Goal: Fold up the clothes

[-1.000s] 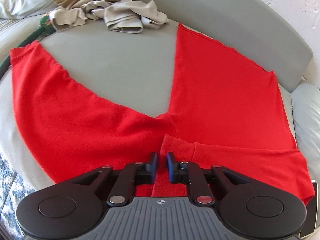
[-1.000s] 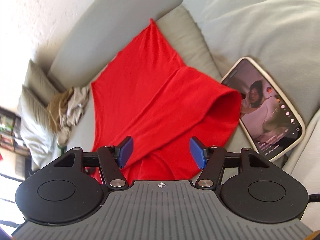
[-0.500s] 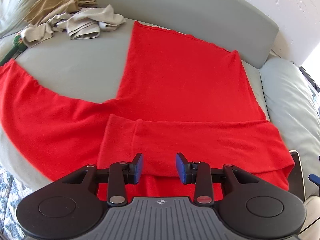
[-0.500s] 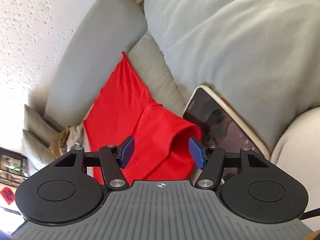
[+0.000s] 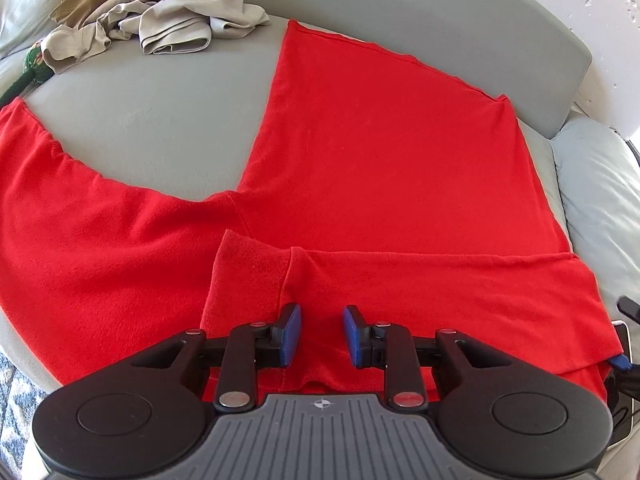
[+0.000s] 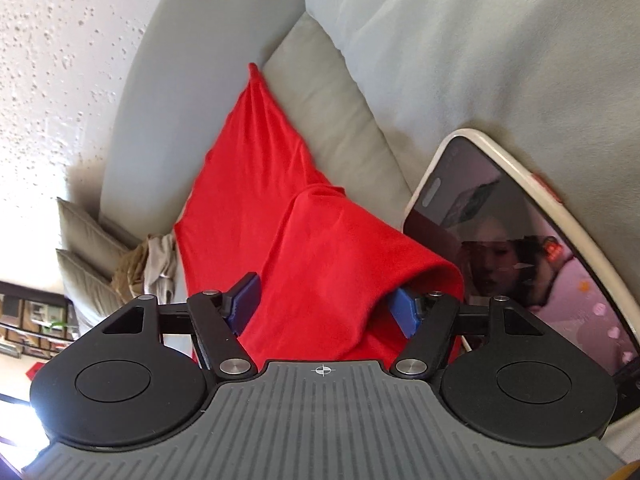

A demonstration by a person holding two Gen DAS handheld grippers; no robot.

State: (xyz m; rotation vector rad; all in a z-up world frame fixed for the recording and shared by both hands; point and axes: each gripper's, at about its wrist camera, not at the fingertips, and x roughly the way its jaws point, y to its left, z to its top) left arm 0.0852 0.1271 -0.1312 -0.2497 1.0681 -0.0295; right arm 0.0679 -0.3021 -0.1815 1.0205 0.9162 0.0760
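Red trousers (image 5: 380,152) lie spread on the grey sofa seat (image 5: 160,128), legs apart, with the waist end folded over toward the legs. My left gripper (image 5: 322,336) hovers just above that folded band (image 5: 440,288). Its blue pads stand a little apart and are closing, with red cloth under the gap but not pinched. My right gripper (image 6: 324,308) sits low at the band's other end (image 6: 340,248). Its jaws are wide and opening. The rounded fold lies between them and covers part of the right pad (image 6: 404,314).
A phone (image 6: 520,260) with a lit screen lies right beside the fold, against a big grey cushion (image 6: 480,60). A heap of beige and tan clothes (image 5: 160,20) sits at the far end of the seat. The curved backrest (image 5: 440,20) runs behind. A patterned rug (image 5: 12,400) shows at lower left.
My left gripper went from nearly shut to apart and slid right along the waist fold. My right gripper dropped toward the fold's end by the phone, and the cloth now lies between its jaws.
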